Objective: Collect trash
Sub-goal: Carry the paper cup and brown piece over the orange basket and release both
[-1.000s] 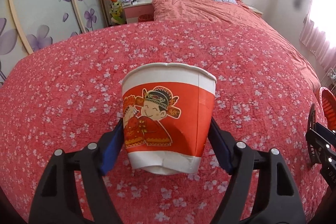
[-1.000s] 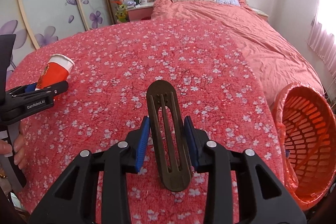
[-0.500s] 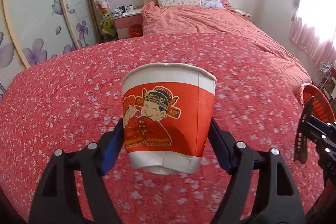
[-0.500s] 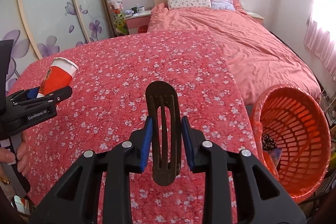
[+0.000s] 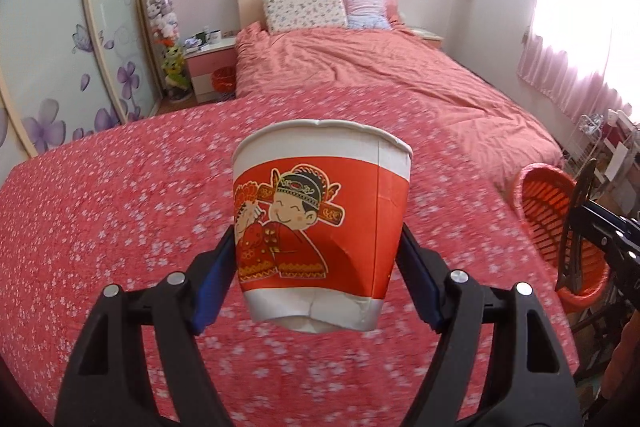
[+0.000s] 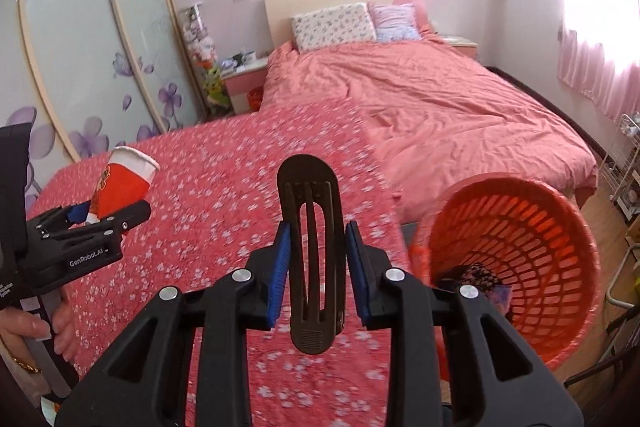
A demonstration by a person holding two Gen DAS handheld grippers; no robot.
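Right wrist view: your right gripper is clamping a dark slotted clip, long axis running up along the fingers, tip pointing away from you. The jaws have just been closing a little further, with the clip between them. The basket is sitting low on the right, just beside that gripper, past the near right edge of the red cloth, mouth tilted toward you, some trash already inside.

Your left gripper is gripping the cup low on its sides, upright, rim up, slightly dented near the base. In the left wrist view the basket is lying far right of the cup, with the right gripper between them. So the right hand is nearer; I'd judge the clip goes in first, the cup after a longer swing to the right.

Both loads are hanging over the flowered cloth. Beyond it: a pink bed, wardrobe doors on the left, curtains on the right.
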